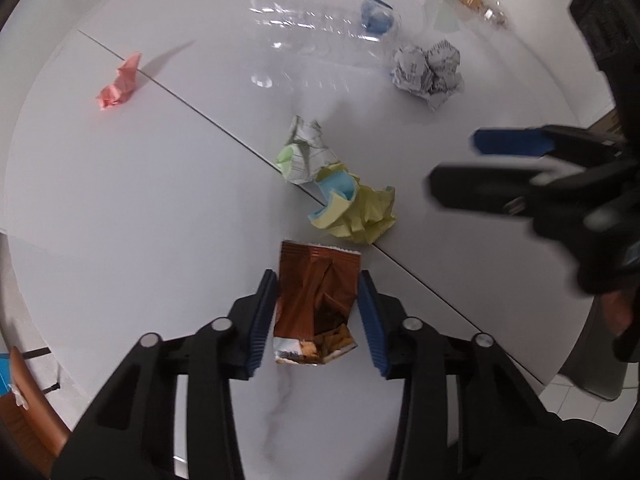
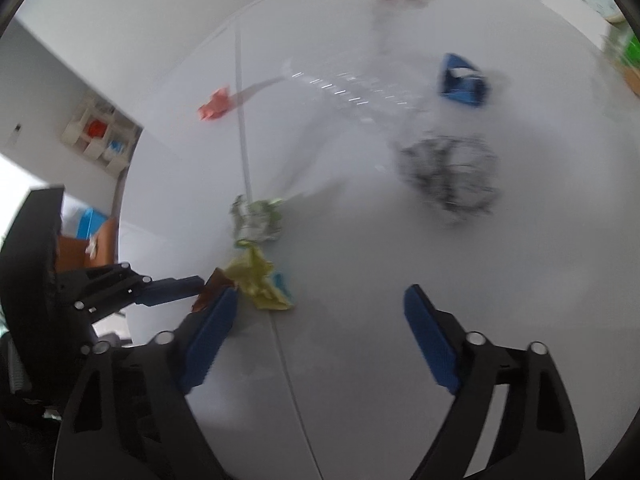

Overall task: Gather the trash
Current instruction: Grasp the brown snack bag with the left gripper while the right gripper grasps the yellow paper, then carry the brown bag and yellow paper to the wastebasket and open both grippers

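White marbled worktop [image 1: 120, 208] carries the litter, a seam crossing it. Largest, a clear crushed plastic bottle [image 1: 320, 28] lies far off, then a ball of printed newspaper [image 1: 426, 70], a yellow-and-blue paper wad [image 1: 356, 208] on the seam, and a small pink scrap [image 1: 120, 84] well apart. My left gripper [image 1: 318, 308] has its blue pads at either side of a brown snack wrapper [image 1: 316, 300]; whether they press it I cannot tell. My right gripper [image 2: 320, 328] hovers wide apart, holding nothing
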The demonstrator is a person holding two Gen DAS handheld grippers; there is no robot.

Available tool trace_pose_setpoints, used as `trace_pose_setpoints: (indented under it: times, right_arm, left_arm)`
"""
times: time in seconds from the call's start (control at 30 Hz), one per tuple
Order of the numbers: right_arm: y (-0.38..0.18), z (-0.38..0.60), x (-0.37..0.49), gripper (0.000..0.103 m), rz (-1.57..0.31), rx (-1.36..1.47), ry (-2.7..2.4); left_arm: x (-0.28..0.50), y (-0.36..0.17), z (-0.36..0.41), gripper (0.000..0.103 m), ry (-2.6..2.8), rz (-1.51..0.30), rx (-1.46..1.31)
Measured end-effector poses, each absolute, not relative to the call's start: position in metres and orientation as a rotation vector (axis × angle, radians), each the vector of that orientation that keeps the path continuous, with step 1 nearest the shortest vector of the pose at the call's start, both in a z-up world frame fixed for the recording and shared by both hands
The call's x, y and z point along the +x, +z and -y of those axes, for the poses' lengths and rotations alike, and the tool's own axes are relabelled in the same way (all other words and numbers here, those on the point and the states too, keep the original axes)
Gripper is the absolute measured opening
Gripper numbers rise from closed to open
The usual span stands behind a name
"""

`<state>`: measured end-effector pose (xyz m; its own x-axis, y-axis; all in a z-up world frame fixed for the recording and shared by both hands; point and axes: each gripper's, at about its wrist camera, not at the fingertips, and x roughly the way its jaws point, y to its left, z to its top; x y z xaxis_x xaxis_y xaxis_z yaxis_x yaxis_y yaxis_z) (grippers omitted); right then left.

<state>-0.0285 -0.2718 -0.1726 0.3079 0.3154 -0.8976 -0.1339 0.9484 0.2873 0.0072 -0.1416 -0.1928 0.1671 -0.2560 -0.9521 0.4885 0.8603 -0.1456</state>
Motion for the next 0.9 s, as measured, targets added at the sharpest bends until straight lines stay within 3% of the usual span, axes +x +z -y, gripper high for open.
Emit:
trace_pose_setpoints:
  times: [0.37,0.43,0.53,0.9]
  right_arm:
    - [-0.192,0.23,-0.017,0.05,-1.246,0.1,0.386]
    - [-0.196,0.226,-0.017,0.039,-1.26,0.085,0.387]
    - [-0.192,0.223,-0.02,0.035,-1.248,0.059,0.374]
    - [-0.147,0.21,-0.045,0.035,-1.207,0.081,0.364]
  left_arm:
    - [0.007,-0.17,0.098,0.031,-0.455,-1.266,0.086]
    - [0.009,-0.167,0.096,0.031,-0.442,-1.254,0.072]
    - [0.012,-0.162,0.085,0.031,-0.425,-1.24,0.044]
    - [-0.008,-0.131,0.01,0.031,-0.33,-1.169,-0.046]
